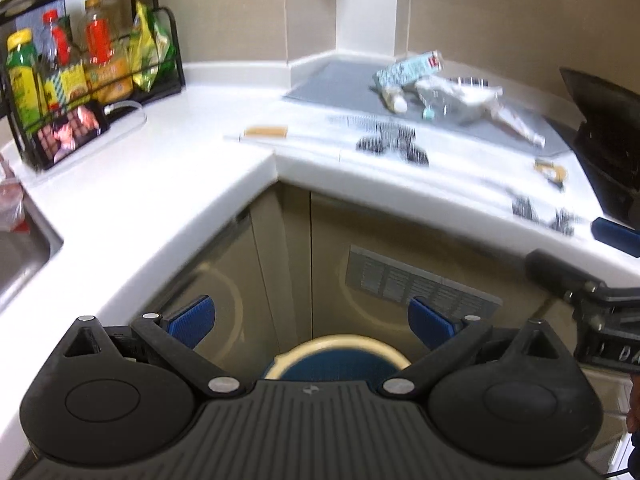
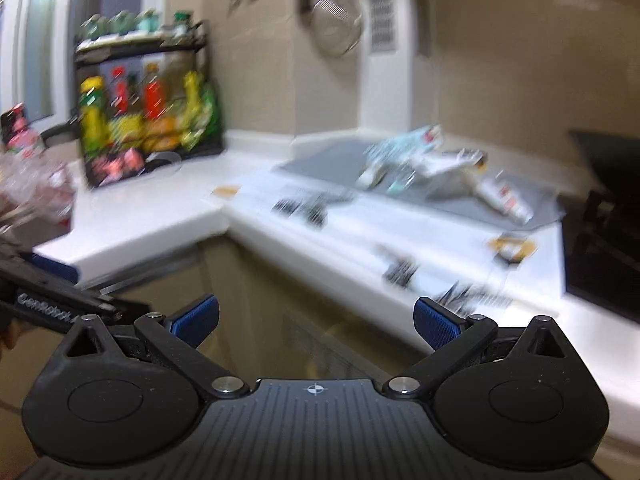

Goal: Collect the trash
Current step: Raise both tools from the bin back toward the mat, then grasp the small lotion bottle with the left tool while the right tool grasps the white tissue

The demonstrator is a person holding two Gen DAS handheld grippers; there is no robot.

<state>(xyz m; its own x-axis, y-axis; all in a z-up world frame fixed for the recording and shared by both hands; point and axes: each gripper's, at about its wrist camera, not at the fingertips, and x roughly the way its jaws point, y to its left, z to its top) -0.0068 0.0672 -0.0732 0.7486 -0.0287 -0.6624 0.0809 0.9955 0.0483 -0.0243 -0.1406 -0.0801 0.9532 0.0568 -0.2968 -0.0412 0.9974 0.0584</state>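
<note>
A pile of trash [image 1: 436, 92] lies on a grey mat [image 1: 344, 84] on the far part of the white corner counter: a pale blue carton, crumpled clear plastic, a small bottle and a tube. It also shows, blurred, in the right wrist view [image 2: 436, 172]. My left gripper [image 1: 312, 320] is open and empty, held in front of the cabinets, below the counter edge and above a round bin [image 1: 340, 354] with a cream rim. My right gripper [image 2: 316, 320] is open and empty, also below the counter edge. Part of it shows at the right of the left wrist view.
A black wire rack [image 1: 92, 80] with bottles and snack bags stands at the back left. A sink [image 1: 20, 256] is at the far left. A dark stove top [image 1: 608, 152] is at the right. Small printed papers [image 1: 392, 140] lie along the counter's front.
</note>
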